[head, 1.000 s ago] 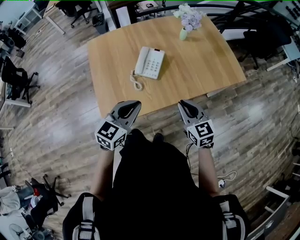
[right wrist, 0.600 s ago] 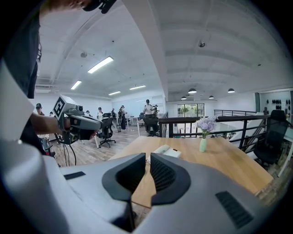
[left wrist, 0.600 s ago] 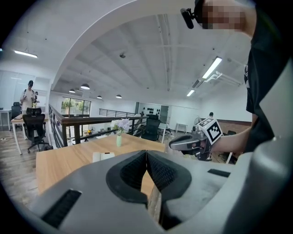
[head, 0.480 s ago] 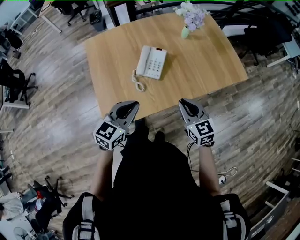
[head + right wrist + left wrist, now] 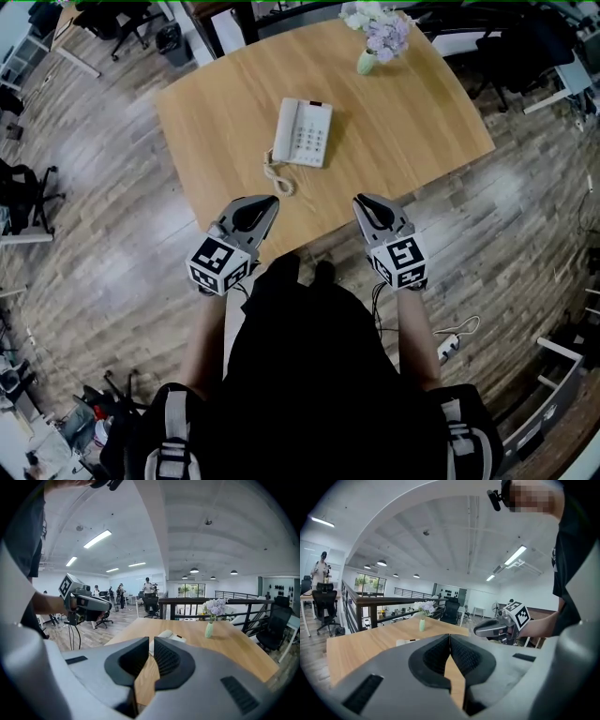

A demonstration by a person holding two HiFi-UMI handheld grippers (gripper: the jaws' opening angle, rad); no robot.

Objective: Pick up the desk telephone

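room: open office with a plank wood floor [image 5: 112,244], black office chairs [image 5: 23,192] off the table's left side, and a dark railing [image 5: 206,603] beyond the table's far side.
table: light wooden table [image 5: 403,122], seen from above in the head view, its near edge toward the person.
desk telephone: white desk telephone [image 5: 303,132] lies flat near the middle of the table, handset along its left side and keypad on its right. nothing touches it.
cord: coiled cord [image 5: 277,176] runs from the phone's near left corner toward the table's near edge, resting on the tabletop.
vase: pale green vase [image 5: 367,64] with lilac and white flowers [image 5: 382,34] stands upright by the table's far edge, well apart from the telephone.
left gripper: left gripper [image 5: 270,201] is held at the table's near edge, pointing in over the tabletop. its own view shows the jaws pressed together with nothing between them.
right gripper: right gripper [image 5: 362,200] is held at the same near edge, further right along it. its jaws are closed to a thin slit at the tips and are empty.
spacing: both grippers are well apart from the telephone, which lies further in on the table between their lines.
marker cubes: left cube [image 5: 217,263] and right cube [image 5: 400,262] sit behind the jaws, off the table's near edge.
person: dark top [image 5: 309,375], bare forearms, standing at the table's near edge.
floor item: white power strip [image 5: 448,347] lies on the floor off the table's near right side.
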